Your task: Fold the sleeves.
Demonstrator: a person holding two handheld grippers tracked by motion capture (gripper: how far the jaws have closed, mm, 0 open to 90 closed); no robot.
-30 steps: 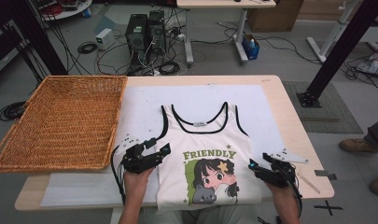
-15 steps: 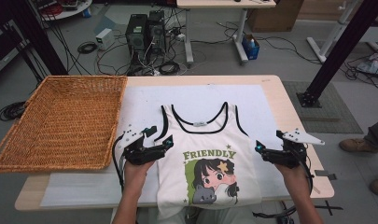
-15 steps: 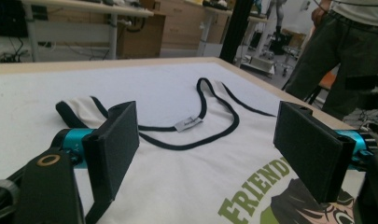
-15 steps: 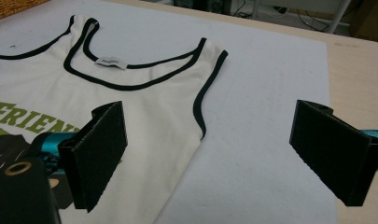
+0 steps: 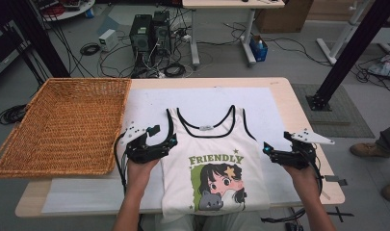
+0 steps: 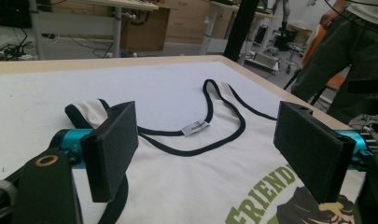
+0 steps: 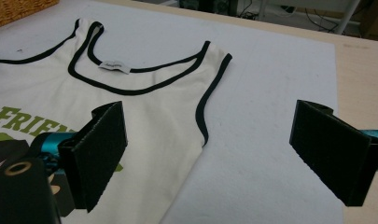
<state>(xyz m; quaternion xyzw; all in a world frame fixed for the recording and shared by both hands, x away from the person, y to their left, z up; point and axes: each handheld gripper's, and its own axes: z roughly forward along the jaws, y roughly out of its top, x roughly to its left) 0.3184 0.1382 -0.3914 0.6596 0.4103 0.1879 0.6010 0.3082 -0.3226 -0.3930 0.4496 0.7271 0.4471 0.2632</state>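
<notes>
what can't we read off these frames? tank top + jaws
- Tank top hem: high view, hangs past the table's near edge, cut off by the frame bottom.
- Neck label text: left gripper view, too small and blurred.
- Print: both gripper views, cut off by the frame edge and blocked by the jaws.
- Left gripper and right gripper: jaws open; height above the cloth unclear.

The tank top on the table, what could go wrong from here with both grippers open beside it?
The tank top's hem hangs over the table's near edge, so a tug could slide it off. The left gripper sits by the black strap trim, and a thin pinch there may slip. The right gripper hovers partly over bare mat and may miss the side edge.
</notes>
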